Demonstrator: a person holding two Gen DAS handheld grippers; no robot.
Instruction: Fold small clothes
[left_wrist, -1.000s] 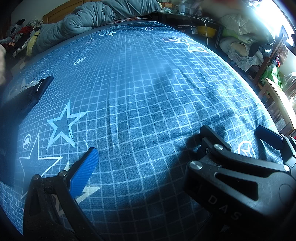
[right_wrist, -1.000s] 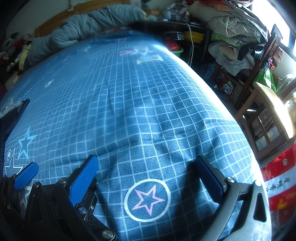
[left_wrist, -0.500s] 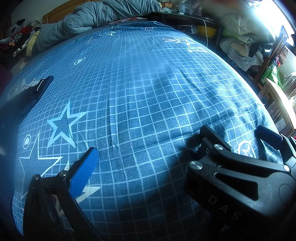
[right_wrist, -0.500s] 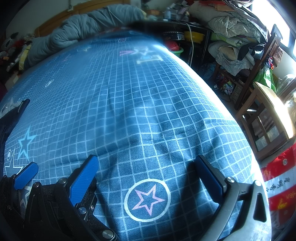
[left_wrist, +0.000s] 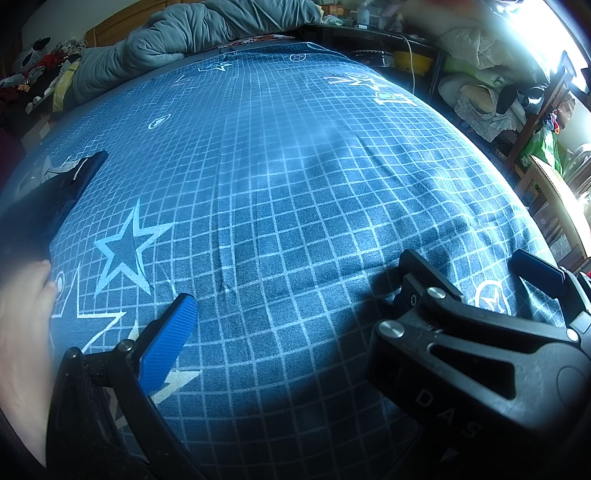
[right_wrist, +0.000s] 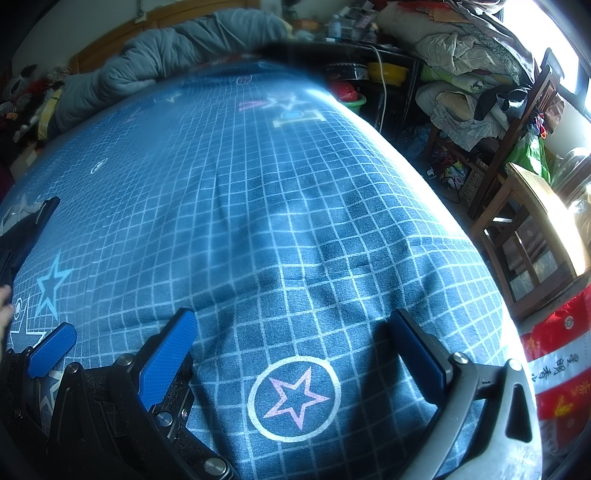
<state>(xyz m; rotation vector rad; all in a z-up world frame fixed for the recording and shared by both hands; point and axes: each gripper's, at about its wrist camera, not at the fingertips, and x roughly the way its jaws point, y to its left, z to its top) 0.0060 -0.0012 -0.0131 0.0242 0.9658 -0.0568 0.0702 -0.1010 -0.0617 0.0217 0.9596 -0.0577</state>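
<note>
We are hovering over the bed (left_wrist: 295, 184), both grippers' jaws spread and empty; the dark garment (left_wrist: 55, 192) is lying unfolded left of the big star (left_wrist: 125, 251). Folding is not yet begun.

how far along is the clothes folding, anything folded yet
Nothing looks folded yet. The only garment in view, a dark garment, lies at the left edge of the blue grid bedsheet, outside both grippers. In hand: nothing; the left gripper and the right gripper are open and empty above the sheet. A bare hand shows near the garment. Picking up and folding are left.
</note>
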